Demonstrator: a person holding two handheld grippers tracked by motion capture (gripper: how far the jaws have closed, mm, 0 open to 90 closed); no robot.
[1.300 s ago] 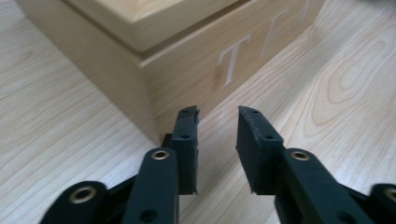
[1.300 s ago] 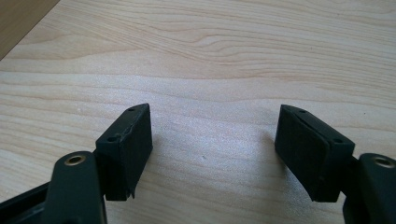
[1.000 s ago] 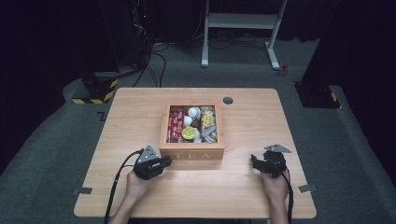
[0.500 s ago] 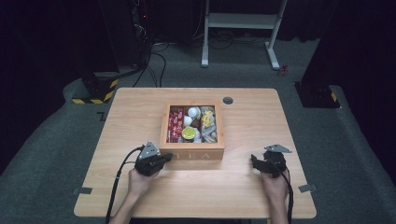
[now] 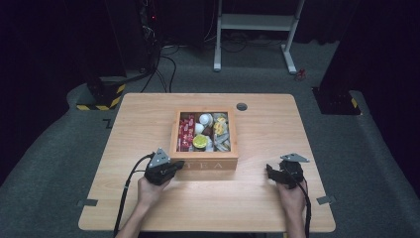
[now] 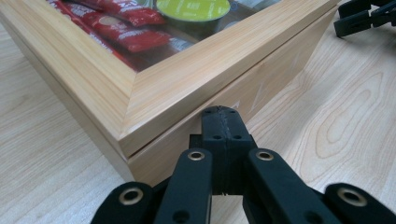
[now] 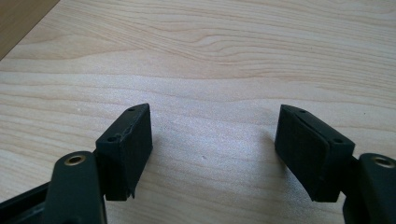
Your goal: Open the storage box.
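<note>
A wooden tea box (image 5: 204,159) with a framed window lid stands mid-table. Red sachets (image 5: 186,133), a lime-lidded capsule (image 5: 200,142) and white cups (image 5: 204,119) show inside. My left gripper (image 5: 178,163) is shut with nothing between its jaws. In the left gripper view its tips (image 6: 222,116) point at the box's front wall (image 6: 261,79) by the near corner, just under the lid seam; I cannot tell whether they touch. My right gripper (image 5: 270,171) rests open to the right of the box, and its fingers (image 7: 130,140) are spread over bare tabletop.
The table (image 5: 148,114) has a round cable hole (image 5: 241,106) behind the box. Each gripper trails a black cable toward the front edge. Dark floor, a white stand (image 5: 255,22) and black-and-yellow striped bases lie beyond the table.
My left gripper has edged slightly forward and right toward the box's front corner. The right gripper has stayed put.
</note>
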